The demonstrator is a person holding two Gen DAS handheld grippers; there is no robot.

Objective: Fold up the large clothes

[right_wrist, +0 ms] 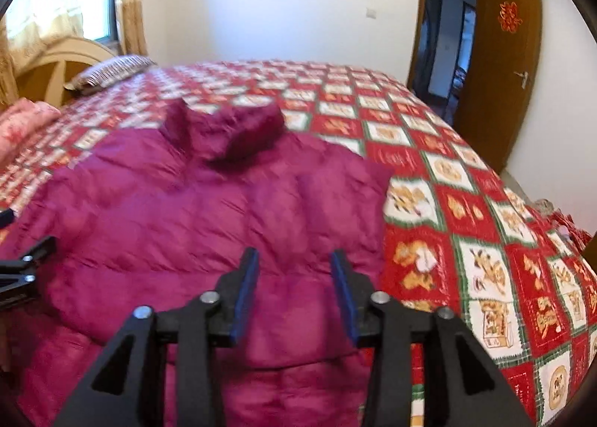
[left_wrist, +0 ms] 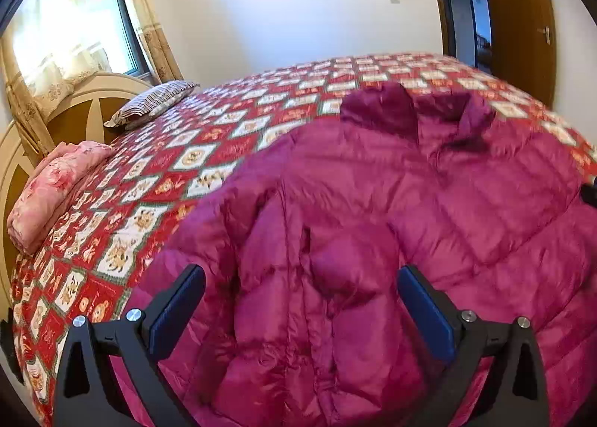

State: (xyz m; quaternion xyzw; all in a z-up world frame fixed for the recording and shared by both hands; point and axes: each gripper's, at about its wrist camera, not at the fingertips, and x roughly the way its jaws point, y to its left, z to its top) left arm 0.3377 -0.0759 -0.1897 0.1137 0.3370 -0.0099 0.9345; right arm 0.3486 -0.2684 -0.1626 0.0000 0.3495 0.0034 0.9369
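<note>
A magenta puffer jacket [left_wrist: 373, 210] lies spread on the bed with its collar [left_wrist: 410, 109] at the far end. In the left wrist view a sleeve lies folded across the jacket's body. My left gripper [left_wrist: 302, 285] hovers over the jacket's near part, open wide, with nothing pinched between its blue pads. In the right wrist view the jacket [right_wrist: 194, 210] ends in a straight folded edge on the right. My right gripper [right_wrist: 295, 274] is above the jacket's near right part, its jaws apart and not pressing on any fabric. The left gripper's fingers [right_wrist: 26, 262] show at that view's left edge.
The bed carries a red and white patchwork quilt [right_wrist: 485, 248]. A striped pillow [left_wrist: 153, 108] and a folded pink blanket [left_wrist: 52, 184] lie by the headboard [left_wrist: 86, 106] on the left. A curtained window is behind them, and an open brown door [right_wrist: 500, 65] stands at the far right.
</note>
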